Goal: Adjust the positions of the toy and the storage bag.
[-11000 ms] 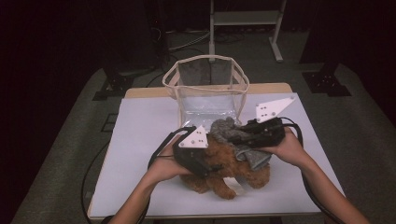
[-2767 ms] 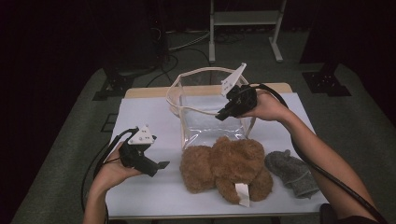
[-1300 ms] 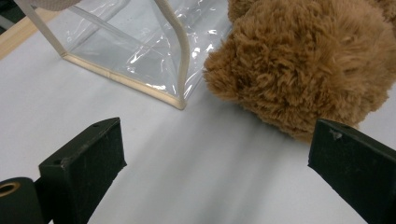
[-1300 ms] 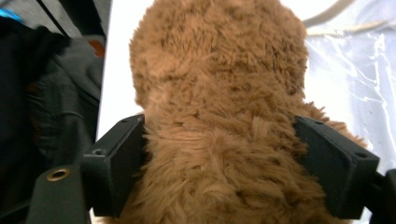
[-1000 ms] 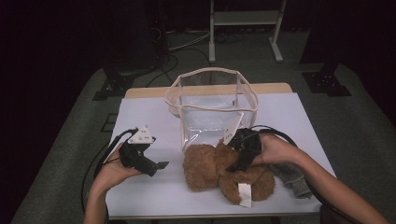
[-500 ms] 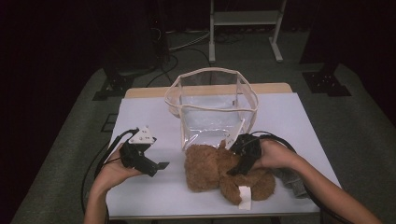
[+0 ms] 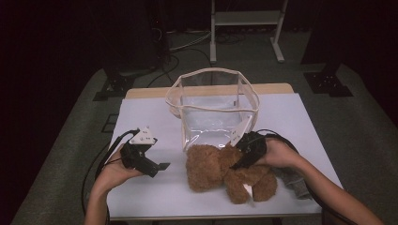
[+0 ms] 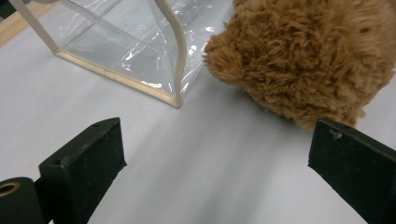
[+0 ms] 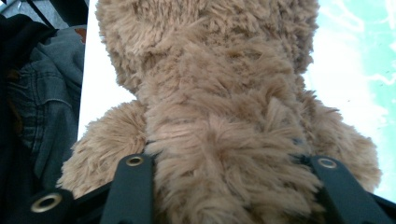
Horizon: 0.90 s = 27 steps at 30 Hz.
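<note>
Nearest you, at the table's front edge: your left gripper (image 7: pixel 162 166) rests in your left hand (image 7: pixel 115 171) on the white table (image 7: pixel 150 197), released, jaws standing wide apart with bare tabletop between them. In the left gripper view the two black pads frame nothing; the plush lies just beyond the farther pad, apart from it.

To the right, your right gripper (image 7: pixel 239 161) is down on the brown teddy bear (image 7: pixel 209 166). Its jaws have just been closing, and the right gripper view shows the bear's fur bunched between them, a thick fold of plush squeezed up between the two black fingers (image 9: pixel 128 186) (so: grasping the bear, fur pressed on both sides). Your right hand (image 7: pixel 277 154) comes in from the right, cable looping behind it.

The teddy bear lies flat on the table, front centre, just in front of the bag and touching or nearly touching its near wall; which one I cannot tell from the high view. A white tag sticks out at the bear's near side.

Right of the bear, partly under your right forearm: a grey garment (image 7: pixel 293 180), denim-like in the right gripper view, lying crumpled on the table.

Beyond the bear: a clear plastic bag (image 7: pixel 213 119) with cream trim, standing upright and open at the top, mid-table.
</note>
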Each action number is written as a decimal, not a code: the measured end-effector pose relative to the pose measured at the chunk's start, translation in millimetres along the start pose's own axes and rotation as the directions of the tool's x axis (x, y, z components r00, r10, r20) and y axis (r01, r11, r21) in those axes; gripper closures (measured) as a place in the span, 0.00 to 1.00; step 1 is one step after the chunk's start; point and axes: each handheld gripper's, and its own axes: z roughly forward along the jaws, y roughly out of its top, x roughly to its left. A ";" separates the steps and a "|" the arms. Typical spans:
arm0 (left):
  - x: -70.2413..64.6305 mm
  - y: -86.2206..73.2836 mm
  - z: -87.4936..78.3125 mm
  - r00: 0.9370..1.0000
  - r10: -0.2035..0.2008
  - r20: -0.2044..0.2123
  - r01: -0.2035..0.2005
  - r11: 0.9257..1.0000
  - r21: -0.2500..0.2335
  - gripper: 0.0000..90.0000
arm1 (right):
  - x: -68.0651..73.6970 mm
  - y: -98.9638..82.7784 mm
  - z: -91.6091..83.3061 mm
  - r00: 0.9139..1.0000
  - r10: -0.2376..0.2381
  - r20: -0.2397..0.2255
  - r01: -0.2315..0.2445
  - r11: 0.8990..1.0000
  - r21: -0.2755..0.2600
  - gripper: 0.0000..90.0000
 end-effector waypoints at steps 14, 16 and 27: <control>5.3 -5.4 -5.3 1.000 -0.022 -0.015 0.022 1.000 -0.011 0.03 | 8.4 14.8 -28.8 0.999 -0.037 0.023 0.038 0.998 -0.049 0.64; 6.4 -6.4 -6.6 0.999 -0.027 -0.017 0.027 1.000 -0.011 0.03 | 10.1 16.7 -34.0 0.999 -0.047 0.027 0.049 0.997 -0.058 0.65; 8.6 -9.2 -7.6 0.999 -0.036 -0.021 0.036 0.999 -0.015 0.03 | 16.7 24.6 -56.8 0.998 -0.052 0.032 0.055 0.991 -0.125 0.67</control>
